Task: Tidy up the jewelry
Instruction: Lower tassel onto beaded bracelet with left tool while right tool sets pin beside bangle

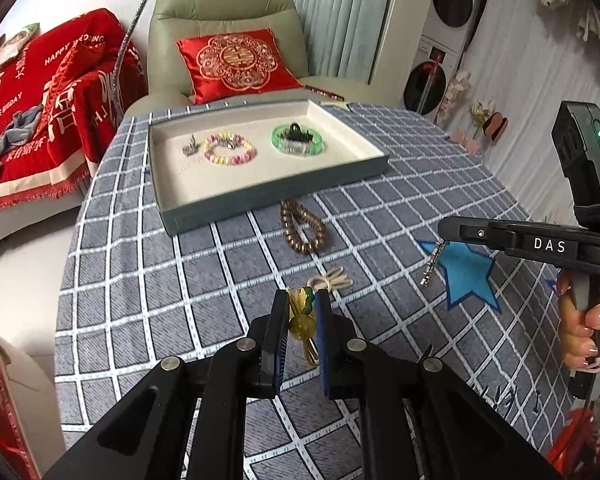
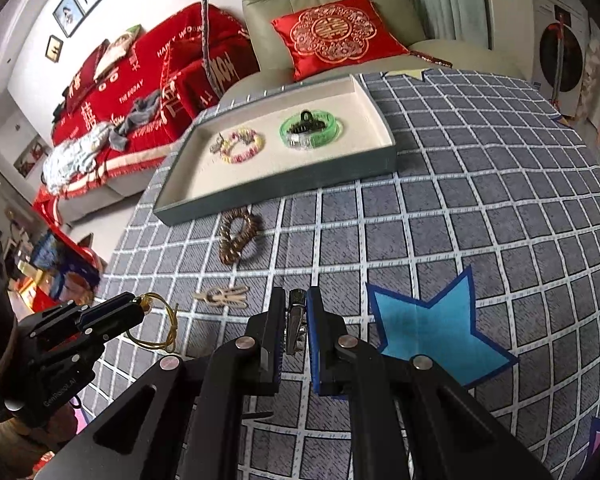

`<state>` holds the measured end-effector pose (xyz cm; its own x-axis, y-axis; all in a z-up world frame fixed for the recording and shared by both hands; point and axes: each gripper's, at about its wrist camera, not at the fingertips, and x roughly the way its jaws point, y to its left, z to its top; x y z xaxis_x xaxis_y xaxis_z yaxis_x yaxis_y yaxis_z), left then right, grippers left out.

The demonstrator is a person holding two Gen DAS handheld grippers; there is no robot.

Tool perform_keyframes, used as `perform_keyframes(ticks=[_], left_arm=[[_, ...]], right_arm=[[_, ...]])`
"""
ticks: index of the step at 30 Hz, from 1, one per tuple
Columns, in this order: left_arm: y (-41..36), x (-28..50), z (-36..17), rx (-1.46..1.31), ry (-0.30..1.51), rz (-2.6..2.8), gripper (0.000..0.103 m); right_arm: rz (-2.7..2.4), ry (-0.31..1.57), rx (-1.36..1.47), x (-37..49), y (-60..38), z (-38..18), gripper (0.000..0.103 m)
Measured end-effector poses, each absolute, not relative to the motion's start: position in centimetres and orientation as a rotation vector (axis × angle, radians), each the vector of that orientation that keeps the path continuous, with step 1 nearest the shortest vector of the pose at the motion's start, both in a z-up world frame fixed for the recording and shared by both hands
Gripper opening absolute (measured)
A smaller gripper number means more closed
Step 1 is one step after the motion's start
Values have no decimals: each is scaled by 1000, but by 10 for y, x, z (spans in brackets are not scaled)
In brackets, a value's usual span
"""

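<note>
my left gripper (image 1: 302, 300) is clamped on a yellow bead hair tie (image 1: 302, 320); it feels light, with its springy cord dangling below the jaws. my right gripper (image 2: 296, 304) pinches a stiff, slick metal clip (image 2: 296, 320) mid-length. the tray (image 1: 268, 196) lies well ahead of both

Yellow-green ornament (image 1: 301, 312) partly hidden between left tool (image 1: 301, 300) pads, metal clip (image 2: 296, 320) lower end hidden inside right tool (image 2: 296, 300), tray (image 1: 268, 192) trinkets too small to identify, hand (image 1: 584, 332) cut off at frame edge
</note>
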<state>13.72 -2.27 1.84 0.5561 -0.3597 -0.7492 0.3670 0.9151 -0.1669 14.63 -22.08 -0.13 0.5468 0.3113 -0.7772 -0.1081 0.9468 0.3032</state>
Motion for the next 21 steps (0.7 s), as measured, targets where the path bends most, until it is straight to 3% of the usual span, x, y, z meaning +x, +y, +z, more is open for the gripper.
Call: perform_keyframes(ticks=[21], left_arm=[[-10, 205, 84, -16, 741, -408, 28]], right_arm=[[245, 863, 246, 198, -227, 68, 11]])
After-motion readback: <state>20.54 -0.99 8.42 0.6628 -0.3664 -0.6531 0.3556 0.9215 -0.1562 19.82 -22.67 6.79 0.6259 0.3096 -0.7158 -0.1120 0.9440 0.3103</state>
